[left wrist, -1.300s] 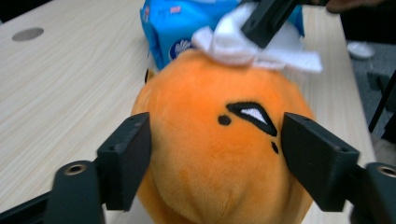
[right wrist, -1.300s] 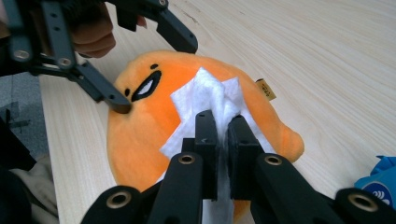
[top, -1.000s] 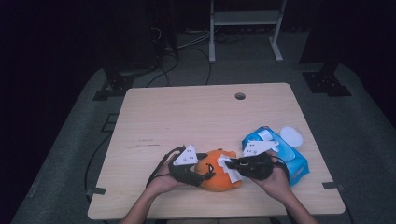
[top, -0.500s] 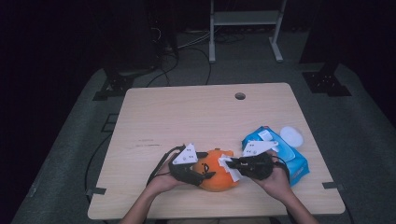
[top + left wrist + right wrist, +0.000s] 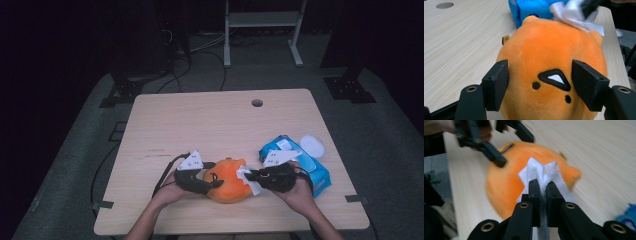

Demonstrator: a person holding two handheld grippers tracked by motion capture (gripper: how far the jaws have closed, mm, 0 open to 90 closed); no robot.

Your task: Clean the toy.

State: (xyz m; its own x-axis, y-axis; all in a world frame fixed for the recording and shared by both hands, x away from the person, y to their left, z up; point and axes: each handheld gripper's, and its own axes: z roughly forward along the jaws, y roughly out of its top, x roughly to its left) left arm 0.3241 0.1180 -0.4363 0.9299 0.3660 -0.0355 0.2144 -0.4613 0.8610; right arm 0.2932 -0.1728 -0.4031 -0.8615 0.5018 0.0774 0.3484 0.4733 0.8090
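1. The left gripper (image 5: 212, 181) is clamping the orange plush toy (image 5: 229, 181), its jaws partway spread with a pad pressing into each side of the soft face; the jaws have just been closing a little further on it.
2. The right gripper (image 5: 543, 185) is keeping its jaws pressed together on a white wipe (image 5: 541, 173), pinching the folded sheet and laying it against the far side of the plush toy from the left gripper.
3. The plush toy is sitting between the two grippers, on the wooden table (image 5: 210, 125).
4. A blue wipe pack (image 5: 300, 160) is lying just behind the right gripper, with a white lid (image 5: 312, 146) beside it.
5. The table is showing pale grain and a round hole (image 5: 257, 103) well beyond both grippers; grey carpet and dark stands are surrounding it.
6. The plush toy is looking round and fuzzy with stitched black markings; the wipe is looking thin and crumpled.
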